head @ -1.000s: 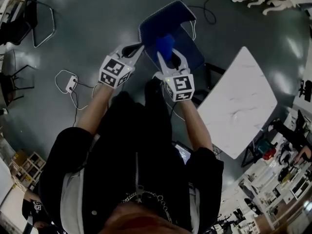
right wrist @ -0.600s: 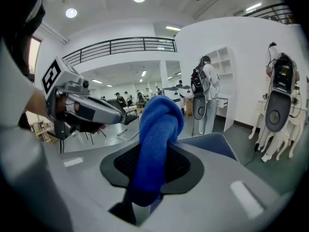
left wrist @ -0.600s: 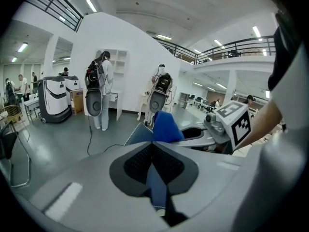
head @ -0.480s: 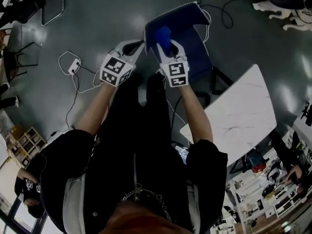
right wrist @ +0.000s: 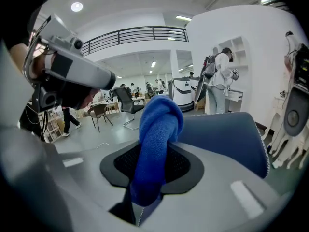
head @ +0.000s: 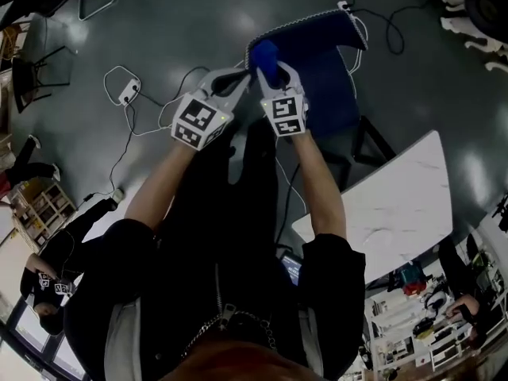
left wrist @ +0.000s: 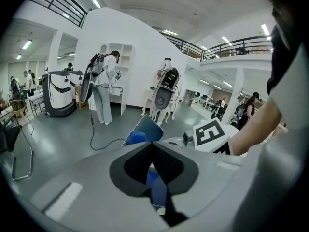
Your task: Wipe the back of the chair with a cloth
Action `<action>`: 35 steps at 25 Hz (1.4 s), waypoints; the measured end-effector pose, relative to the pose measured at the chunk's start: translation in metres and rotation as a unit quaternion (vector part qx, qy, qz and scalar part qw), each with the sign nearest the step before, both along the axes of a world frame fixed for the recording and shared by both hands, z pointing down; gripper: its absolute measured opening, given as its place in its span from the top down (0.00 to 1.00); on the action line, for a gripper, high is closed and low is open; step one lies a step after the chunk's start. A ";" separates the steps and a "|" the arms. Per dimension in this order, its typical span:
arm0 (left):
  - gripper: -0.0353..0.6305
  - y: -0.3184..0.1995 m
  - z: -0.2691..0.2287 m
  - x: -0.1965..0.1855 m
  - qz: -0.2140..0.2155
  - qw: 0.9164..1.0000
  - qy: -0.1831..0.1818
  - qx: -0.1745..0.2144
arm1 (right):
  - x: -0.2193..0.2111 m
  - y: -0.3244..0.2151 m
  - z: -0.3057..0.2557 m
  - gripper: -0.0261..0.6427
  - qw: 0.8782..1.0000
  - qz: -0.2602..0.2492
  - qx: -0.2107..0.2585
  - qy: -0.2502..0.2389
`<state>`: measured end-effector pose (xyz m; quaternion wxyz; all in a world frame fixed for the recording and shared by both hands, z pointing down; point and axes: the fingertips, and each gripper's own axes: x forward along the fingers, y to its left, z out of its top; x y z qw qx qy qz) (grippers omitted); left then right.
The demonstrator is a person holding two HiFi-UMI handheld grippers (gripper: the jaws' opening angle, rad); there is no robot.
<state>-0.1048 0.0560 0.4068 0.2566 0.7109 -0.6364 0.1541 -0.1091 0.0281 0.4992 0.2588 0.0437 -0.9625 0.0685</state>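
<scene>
At chair back (head: 313, 28) | right hand-held gripper (head: 275, 70) clamps cloth (head: 266, 54) | left hand-held gripper (head: 236, 76) closed, empty | risk: fabric drag pulls bunched cloth loose

No legible txt, brands or nos.; just b/w square codes on left cube (head: 200, 121) & right cube (head: 286, 116)

Blue cloth (head: 266, 55), bunched, clamped upright in right gripper (head: 272, 74), top centre; blue chair back (head: 305, 32) directly behind it.

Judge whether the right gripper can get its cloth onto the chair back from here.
Probably yes: the right gripper holds the cloth close to the chair back, with nothing visible between them.
</scene>
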 end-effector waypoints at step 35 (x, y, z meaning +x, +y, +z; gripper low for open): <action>0.93 -0.036 0.037 0.012 -0.007 1.000 0.002 -0.023 | 0.004 -0.094 0.035 0.79 0.999 -0.020 0.028 0.013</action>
